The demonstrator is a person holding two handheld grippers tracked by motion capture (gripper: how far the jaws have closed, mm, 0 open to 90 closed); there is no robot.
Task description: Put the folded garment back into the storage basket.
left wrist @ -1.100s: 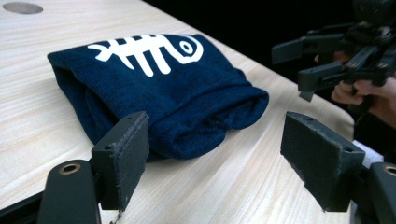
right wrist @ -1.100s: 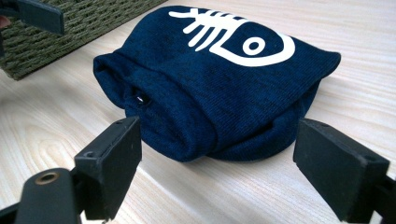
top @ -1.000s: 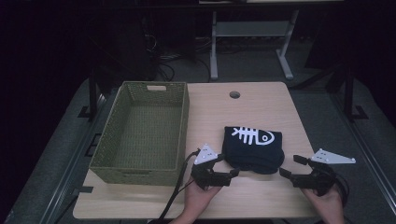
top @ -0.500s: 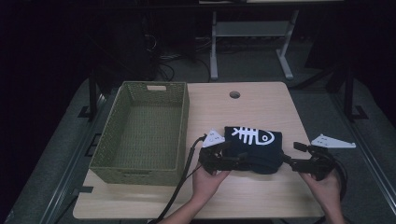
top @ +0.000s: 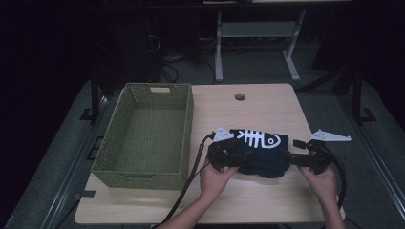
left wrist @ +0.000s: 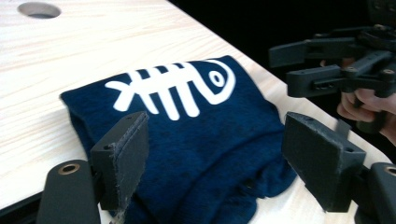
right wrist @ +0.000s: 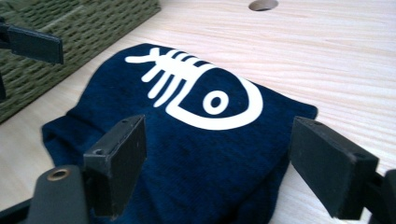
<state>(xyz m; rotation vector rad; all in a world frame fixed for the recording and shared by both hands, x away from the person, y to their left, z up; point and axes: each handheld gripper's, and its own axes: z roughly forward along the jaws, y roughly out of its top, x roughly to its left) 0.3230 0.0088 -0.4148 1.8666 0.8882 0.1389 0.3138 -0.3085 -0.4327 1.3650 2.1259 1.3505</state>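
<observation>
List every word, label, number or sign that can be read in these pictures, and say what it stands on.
There are no words, labels or numbers to read.
The one sign is a white fish-skeleton drawing, without lettering, printed on the folded dark blue garment.
The green woven basket bears no label that can be seen.
The wooden table carries no marking, just a round hole.

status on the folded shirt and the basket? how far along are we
Done: the navy fish-bone shirt lies folded on the table. In hand: the left gripper and right gripper flank it, jaws open, nothing clamped. Left: grip, lift, and probably place it in the green basket, which has nothing in it.
</observation>
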